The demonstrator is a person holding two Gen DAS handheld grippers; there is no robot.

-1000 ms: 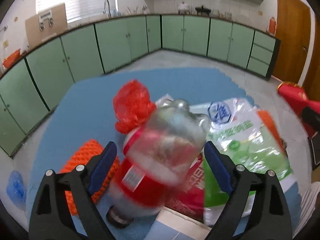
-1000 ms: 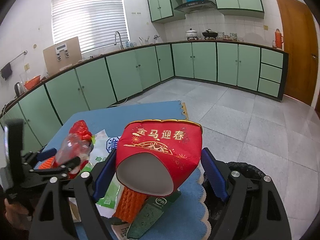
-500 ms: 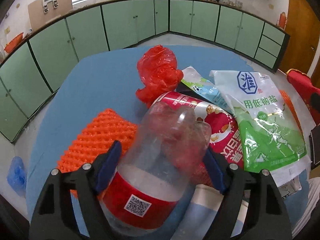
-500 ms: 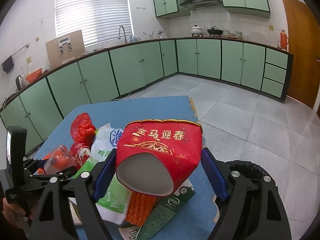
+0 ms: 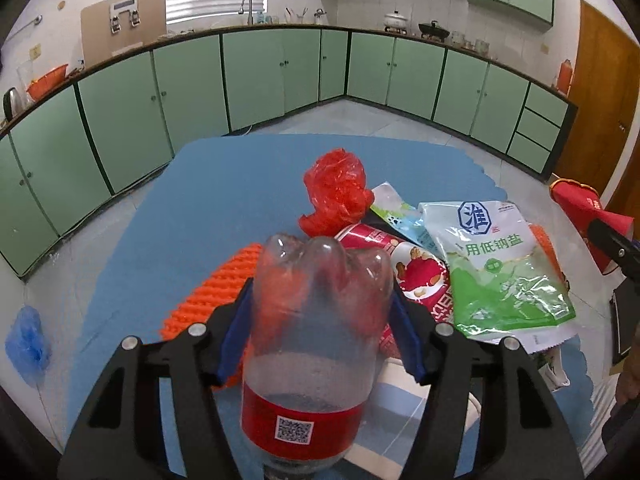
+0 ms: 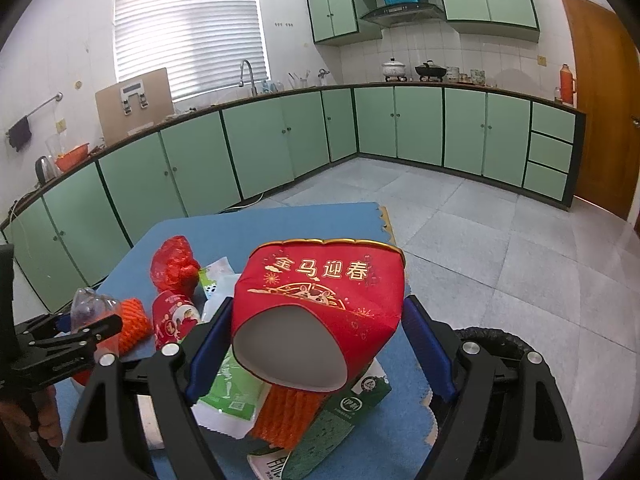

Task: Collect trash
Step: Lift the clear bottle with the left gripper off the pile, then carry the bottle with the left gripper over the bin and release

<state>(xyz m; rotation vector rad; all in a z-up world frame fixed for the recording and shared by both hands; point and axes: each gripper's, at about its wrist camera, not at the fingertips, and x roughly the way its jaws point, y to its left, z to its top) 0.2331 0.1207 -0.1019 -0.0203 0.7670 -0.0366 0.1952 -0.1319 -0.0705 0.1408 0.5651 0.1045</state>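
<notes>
A clear plastic bottle (image 5: 316, 360) with a red label sits base-forward between the blue pads of my left gripper (image 5: 320, 292). The jaws are closing, and both pads press on its sides, holding it above the blue mat (image 5: 224, 200). The right wrist view shows the same bottle (image 6: 90, 306) at the far left. My right gripper (image 6: 318, 304) is shut on a red paper bag (image 6: 320, 296) with gold characters, its open mouth toward the camera. Loose trash lies on the mat: a crumpled red plastic bag (image 5: 336, 196), an orange foam net (image 5: 216, 292), a red snack tube (image 5: 416, 276) and a green-white pouch (image 5: 504, 276).
A black bin bag rim (image 6: 500, 344) shows at the mat's right edge, behind my right fingers. A green carton (image 6: 344, 412) and another orange net (image 6: 288, 412) lie under the red bag. A blue plastic scrap (image 5: 26, 340) lies on the floor at left. Green cabinets line the walls.
The left jaws have narrowed onto the bottle, which now stands steady and sharp between the pads, higher over the mat. The right gripper still holds the red bag the same way.
</notes>
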